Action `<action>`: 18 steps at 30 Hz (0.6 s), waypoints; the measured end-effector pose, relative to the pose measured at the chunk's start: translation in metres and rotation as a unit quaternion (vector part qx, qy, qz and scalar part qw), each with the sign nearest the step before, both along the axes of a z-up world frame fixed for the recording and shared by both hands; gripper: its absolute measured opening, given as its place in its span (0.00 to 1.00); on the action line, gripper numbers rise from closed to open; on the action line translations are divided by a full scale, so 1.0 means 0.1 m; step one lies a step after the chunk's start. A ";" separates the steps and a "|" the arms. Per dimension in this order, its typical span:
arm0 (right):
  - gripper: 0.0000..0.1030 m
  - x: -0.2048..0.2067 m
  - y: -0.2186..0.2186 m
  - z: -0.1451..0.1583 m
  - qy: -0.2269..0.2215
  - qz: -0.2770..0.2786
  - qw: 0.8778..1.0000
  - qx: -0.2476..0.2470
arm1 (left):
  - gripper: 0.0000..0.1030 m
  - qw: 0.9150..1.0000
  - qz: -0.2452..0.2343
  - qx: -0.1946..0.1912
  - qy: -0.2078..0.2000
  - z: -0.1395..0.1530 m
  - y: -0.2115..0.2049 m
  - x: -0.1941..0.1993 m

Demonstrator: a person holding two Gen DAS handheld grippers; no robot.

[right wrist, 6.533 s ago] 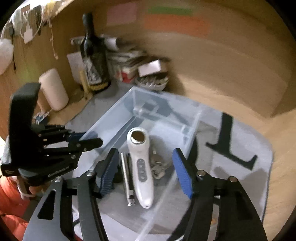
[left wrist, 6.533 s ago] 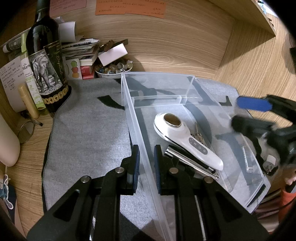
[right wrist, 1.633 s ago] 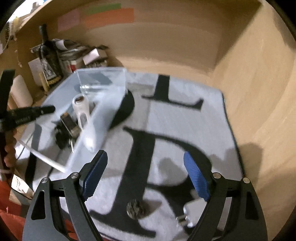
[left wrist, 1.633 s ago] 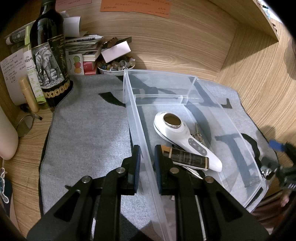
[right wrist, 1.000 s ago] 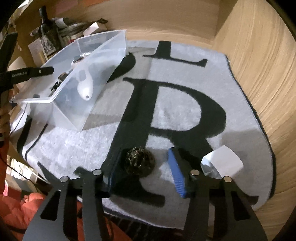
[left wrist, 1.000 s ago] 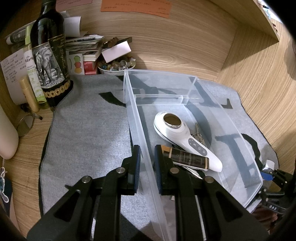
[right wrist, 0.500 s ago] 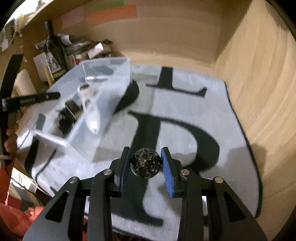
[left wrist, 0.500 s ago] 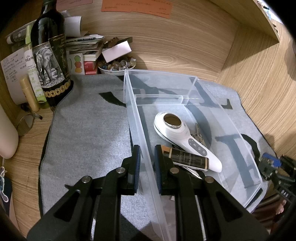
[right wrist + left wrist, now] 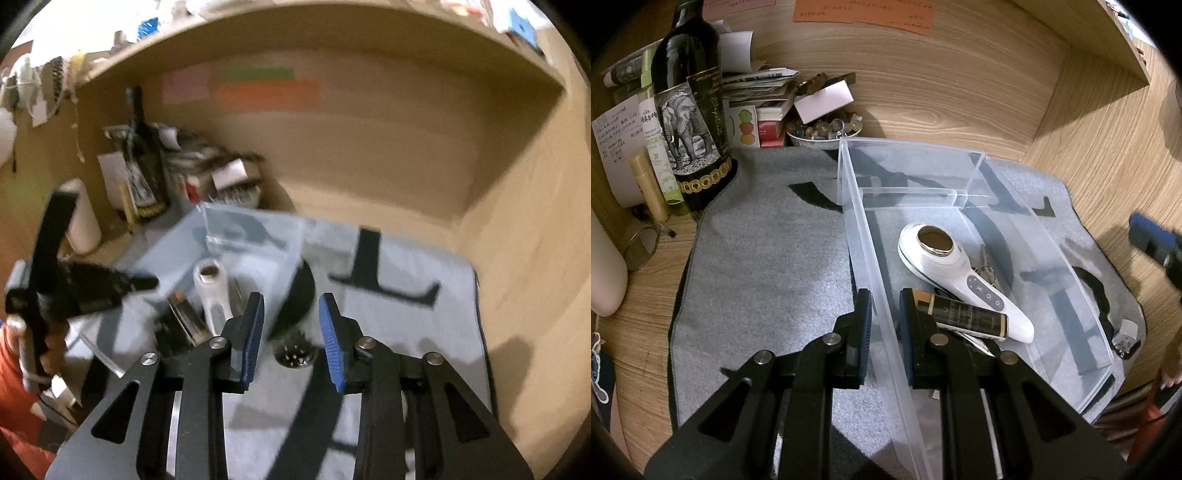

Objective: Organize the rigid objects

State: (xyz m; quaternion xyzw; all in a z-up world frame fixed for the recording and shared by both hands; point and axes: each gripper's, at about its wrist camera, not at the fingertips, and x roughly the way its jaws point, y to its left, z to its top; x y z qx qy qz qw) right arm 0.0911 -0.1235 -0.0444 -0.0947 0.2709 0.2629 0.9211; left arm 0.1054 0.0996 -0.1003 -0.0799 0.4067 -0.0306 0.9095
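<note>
Clear plastic bin (image 9: 975, 173) first, since that is where everything is being gathered. It sits on the grey lettered mat (image 9: 768, 266) that covers the worktop. One dark wine bottle with an elephant label (image 9: 690, 122) stands off to its left.

The left gripper (image 9: 884, 314) is clamped on the bin's near left wall, one pad outside and one inside, steadying it.

I count three things clearly inside the bin: one white handheld device with a round metal head (image 9: 945, 269), one dark tube with gold bands (image 9: 964, 317) touching it, and one bunch of keys (image 9: 986, 271) tucked behind.

Over to the right, the right gripper (image 9: 291, 317) hangs above the mat just beside the bin, with one dark glittery ball (image 9: 295, 355) between its blue pads. The view is blurred and the pads look a touch wider than the ball, so I cannot tell whether they are pinching it.

My guess is the ball is on its way in. Next it needs to go over the right wall and be let go above the bare floor. One white plug (image 9: 1126, 336) waits at the mat's right edge.
</note>
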 end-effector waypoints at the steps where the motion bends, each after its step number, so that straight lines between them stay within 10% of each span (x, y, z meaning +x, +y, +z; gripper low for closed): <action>1: 0.28 0.01 0.06 0.04 -0.008 0.007 1.000 0.001 | 0.14 1.000 0.000 0.000 0.000 0.00 0.00 0.00; 18: 0.27 0.51 -0.11 -0.47 0.096 -0.016 0.995 -0.017 | 0.14 1.000 -0.001 0.001 0.000 -0.02 0.02 -0.02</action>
